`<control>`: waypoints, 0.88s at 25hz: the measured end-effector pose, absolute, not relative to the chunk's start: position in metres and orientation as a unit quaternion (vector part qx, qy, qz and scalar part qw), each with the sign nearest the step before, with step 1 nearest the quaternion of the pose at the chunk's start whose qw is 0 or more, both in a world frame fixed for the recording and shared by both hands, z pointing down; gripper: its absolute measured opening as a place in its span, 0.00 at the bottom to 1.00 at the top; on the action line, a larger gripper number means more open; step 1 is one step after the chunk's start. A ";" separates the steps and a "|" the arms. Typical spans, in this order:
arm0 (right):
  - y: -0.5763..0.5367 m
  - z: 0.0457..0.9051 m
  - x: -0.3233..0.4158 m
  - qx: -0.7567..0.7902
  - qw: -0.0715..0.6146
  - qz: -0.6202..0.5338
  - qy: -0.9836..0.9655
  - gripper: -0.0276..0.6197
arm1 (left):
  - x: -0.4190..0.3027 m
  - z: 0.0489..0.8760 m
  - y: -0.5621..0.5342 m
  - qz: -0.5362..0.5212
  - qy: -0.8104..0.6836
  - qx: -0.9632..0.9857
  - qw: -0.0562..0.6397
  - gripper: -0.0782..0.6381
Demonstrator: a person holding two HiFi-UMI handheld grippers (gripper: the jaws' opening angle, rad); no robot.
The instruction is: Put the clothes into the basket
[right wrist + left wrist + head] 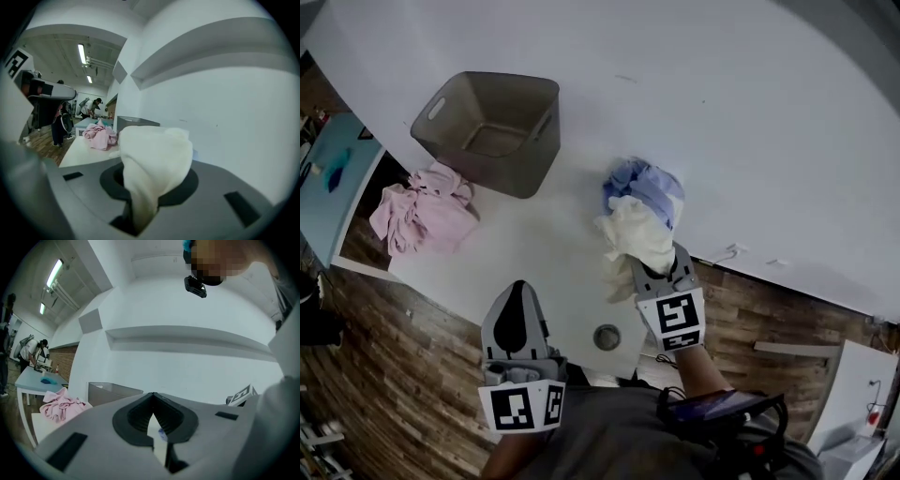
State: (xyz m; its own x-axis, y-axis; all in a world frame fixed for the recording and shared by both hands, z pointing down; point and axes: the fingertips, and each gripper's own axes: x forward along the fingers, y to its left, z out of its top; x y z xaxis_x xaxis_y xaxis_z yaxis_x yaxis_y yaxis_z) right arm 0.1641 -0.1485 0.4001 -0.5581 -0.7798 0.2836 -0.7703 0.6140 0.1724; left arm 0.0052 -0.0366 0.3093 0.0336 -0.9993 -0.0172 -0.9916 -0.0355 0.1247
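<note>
My right gripper [660,270] is shut on a cream cloth [634,236], which bulges out between its jaws [154,161] above the white table [534,253]. A blue cloth [645,185] sits right behind the cream one; I cannot tell whether it is lifted with it. The grey basket [492,131] stands at the table's far left, with nothing showing inside. Pink clothes [424,211] lie in a heap beside it, towards me. My left gripper [519,291] hovers over the near table edge, tips together [152,394] and nothing held.
The table's near edge runs diagonally, with wooden floor [403,375] below it. A round hole [607,337] sits near the table corner between my grippers. A second table [333,173] stands at the left; people are far back in the room [91,107].
</note>
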 end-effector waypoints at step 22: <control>-0.089 0.336 0.139 0.333 0.079 -0.024 -0.939 0.20 | 0.029 0.265 -0.001 -0.050 -0.720 0.692 -0.024 0.12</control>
State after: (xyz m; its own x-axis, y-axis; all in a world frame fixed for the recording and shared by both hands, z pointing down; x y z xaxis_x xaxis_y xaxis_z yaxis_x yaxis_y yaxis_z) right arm 0.1392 -0.0892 0.3358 -0.7656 -0.6296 0.1323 -0.6222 0.7769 0.0968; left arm 0.0287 -0.0012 0.2647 -0.0414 -0.9938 -0.1035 -0.9985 0.0375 0.0396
